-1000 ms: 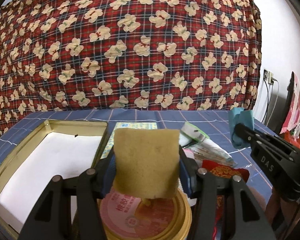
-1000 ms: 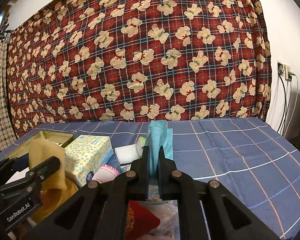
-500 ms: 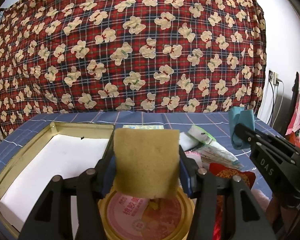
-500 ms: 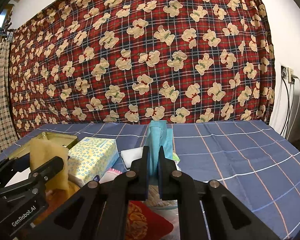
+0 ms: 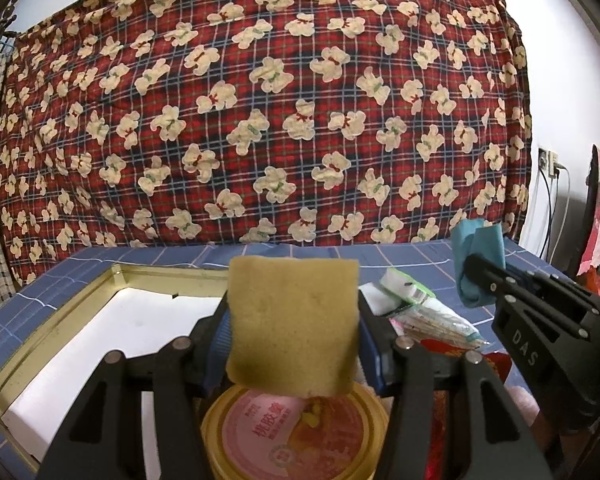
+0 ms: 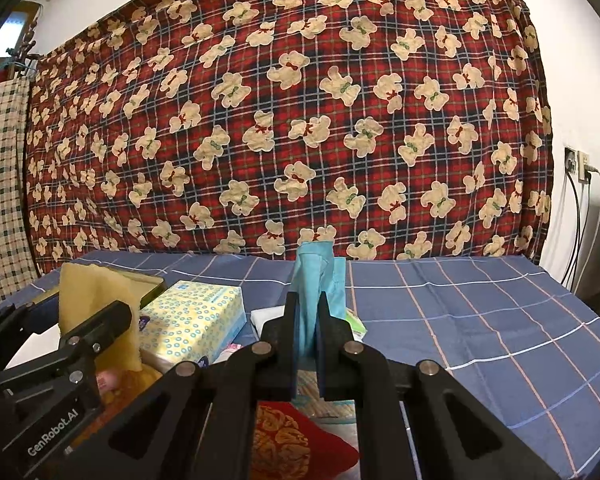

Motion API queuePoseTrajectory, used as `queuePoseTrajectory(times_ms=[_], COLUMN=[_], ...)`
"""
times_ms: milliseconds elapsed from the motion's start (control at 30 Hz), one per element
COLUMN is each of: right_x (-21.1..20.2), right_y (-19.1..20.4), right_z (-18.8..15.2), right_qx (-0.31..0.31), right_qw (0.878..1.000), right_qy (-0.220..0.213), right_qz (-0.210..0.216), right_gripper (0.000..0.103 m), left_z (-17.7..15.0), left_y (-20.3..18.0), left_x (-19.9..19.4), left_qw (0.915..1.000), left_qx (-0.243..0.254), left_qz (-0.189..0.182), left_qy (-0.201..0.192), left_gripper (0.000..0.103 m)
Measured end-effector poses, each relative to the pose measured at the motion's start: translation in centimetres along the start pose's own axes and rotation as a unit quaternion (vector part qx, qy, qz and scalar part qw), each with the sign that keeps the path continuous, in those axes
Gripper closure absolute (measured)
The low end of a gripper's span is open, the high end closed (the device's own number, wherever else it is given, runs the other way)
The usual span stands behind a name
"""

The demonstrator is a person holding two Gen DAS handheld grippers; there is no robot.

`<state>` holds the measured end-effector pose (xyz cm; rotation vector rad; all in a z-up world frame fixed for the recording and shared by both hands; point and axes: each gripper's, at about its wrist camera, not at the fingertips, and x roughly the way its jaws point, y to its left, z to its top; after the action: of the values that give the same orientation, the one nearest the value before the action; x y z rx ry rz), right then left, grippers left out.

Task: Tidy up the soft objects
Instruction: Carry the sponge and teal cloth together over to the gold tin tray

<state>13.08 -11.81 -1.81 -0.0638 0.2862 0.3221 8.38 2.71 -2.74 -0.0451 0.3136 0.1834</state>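
I have the left hand-held gripper (image 5: 294, 344) clamped on a yellow sponge (image 5: 293, 322), which stands upright between the jaws, lifted clear above a round tin with a pink label (image 5: 296, 436). My right hand-held gripper (image 6: 306, 334) is clenched tight on a folded blue cloth (image 6: 314, 276), whose top sticks up past the jaws; from the left camera it hangs off to the right, above the clutter.

The step in hand, as I judge it, is carrying the sponge over to the gold-rimmed tray (image 5: 80, 300) with the white lining, just to the left of the left hand-held gripper. To do it well I would keep the sponge high until it has passed the tray's rim, then lower it onto the white liner before letting go, so it lands flat rather than tipping back out. The sponge is squashy, so I would not squeeze harder; the present grip looks enough. The blue cloth should wait apart, so the two hand-held grippers do not cross.

The things lie on a blue checked cover (image 6: 480, 320) over what I take to be a bed or tabletop; I cannot tell which. Also on it are a tissue box (image 6: 192, 322), a red pouch (image 6: 296, 440) and some plastic-wrapped packets (image 5: 428, 316). Behind hangs a red plaid blanket printed with bears (image 5: 260, 120); a wall socket with cables (image 6: 580, 168) is on the white wall to the right.
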Motion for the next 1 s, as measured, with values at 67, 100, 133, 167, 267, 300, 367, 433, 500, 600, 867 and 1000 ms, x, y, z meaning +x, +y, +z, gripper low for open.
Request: queuePoseTrajectory(times_ms=[67,100,133,167,267,300,367,433,500,600,867,1000], right_x=[0.0,0.0,0.0,0.0,0.1,0.1,0.2,0.2,0.2,0.3,0.5,0.7], right_y=[0.1,0.2,0.3,0.4,0.5,0.7,1.0,1.2,1.4,1.6,2.5,3.1], right_z=[0.0,0.0,0.0,0.0,0.0,0.0,0.0,0.0,0.0,-0.1,-0.1,-0.1], right_qx=[-0.001,-0.002,-0.002,-0.002,-0.003,-0.004,-0.006,-0.007,-0.006,-0.007,-0.012,-0.015], right_qw=[1.000,1.000,1.000,1.000,1.000,1.000,1.000,1.000,1.000,1.000,1.000,1.000], right_qy=[0.000,0.000,0.000,0.000,0.000,-0.001,-0.001,-0.001,0.000,0.000,0.003,0.005], right_qz=[0.000,0.001,0.001,0.002,0.003,0.004,0.007,0.008,0.010,0.011,0.022,0.027], right_gripper=[0.096,0.096,0.096,0.096,0.096,0.096,0.096,0.096,0.096,0.096,0.095,0.095], left_z=[0.0,0.0,0.0,0.1,0.0,0.0,0.0,0.0,0.0,0.0,0.0,0.1], left_y=[0.0,0.0,0.0,0.0,0.2,0.2,0.3,0.4,0.6,0.9,1.6,2.0], left_x=[0.0,0.1,0.1,0.1,0.2,0.3,0.3,0.2,0.1,0.2,0.5,0.7], left_qw=[1.0000,1.0000,1.0000,1.0000,0.9998,0.9998,0.9996,0.9994,0.9992,0.9988,0.9976,0.9972], left_qx=[-0.001,0.000,0.000,0.000,-0.004,-0.005,-0.007,-0.009,-0.010,-0.012,-0.019,-0.021], left_qz=[0.003,0.005,0.007,0.009,0.018,0.022,0.027,0.034,0.039,0.047,0.066,0.071], left_qy=[0.000,-0.001,-0.002,-0.001,0.001,0.002,0.001,-0.001,-0.002,-0.001,0.000,0.004], left_gripper=[0.049,0.049,0.049,0.049,0.049,0.049,0.049,0.049,0.049,0.049,0.049,0.049])
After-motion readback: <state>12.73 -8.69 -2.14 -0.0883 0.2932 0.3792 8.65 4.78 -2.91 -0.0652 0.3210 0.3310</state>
